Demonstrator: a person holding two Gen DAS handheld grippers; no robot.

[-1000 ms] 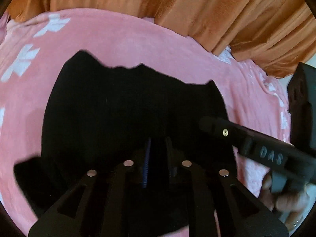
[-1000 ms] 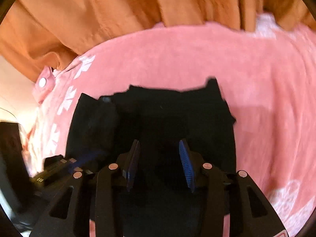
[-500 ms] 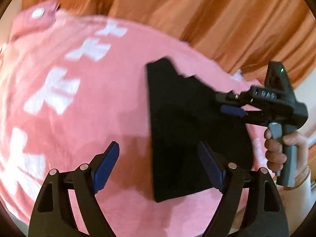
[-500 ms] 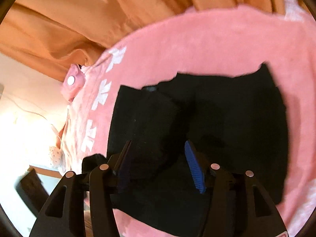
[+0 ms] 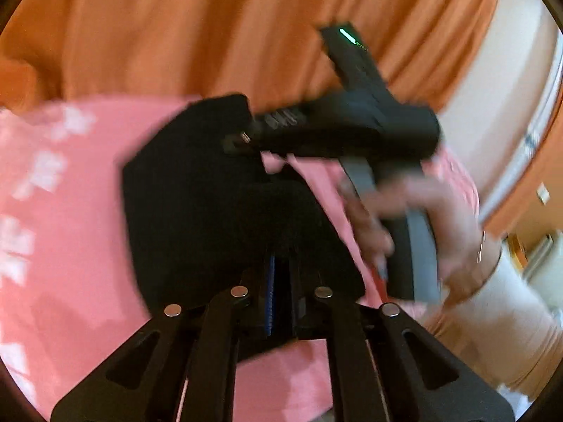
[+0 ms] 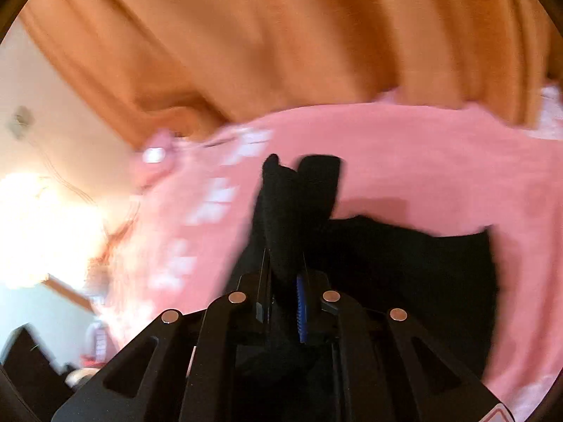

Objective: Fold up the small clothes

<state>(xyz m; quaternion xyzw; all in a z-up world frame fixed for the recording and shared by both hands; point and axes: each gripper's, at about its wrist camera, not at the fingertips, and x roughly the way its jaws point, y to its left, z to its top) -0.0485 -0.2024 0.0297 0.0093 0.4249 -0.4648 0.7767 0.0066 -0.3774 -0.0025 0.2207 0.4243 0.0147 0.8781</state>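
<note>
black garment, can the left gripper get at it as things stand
Probably yes, it already has it: the left gripper has just closed its jaws on the near edge of the black garment, with nothing between them.

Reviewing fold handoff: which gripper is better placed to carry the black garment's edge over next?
Right, probably: the right gripper pinches a raised fold of the black garment; the left gripper just closed on its near, low edge.

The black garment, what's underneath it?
Under the black garment lies the pink blanket with white shapes, showing on every side. Whatever lies directly beneath the cloth is covered and cannot be seen.
</note>
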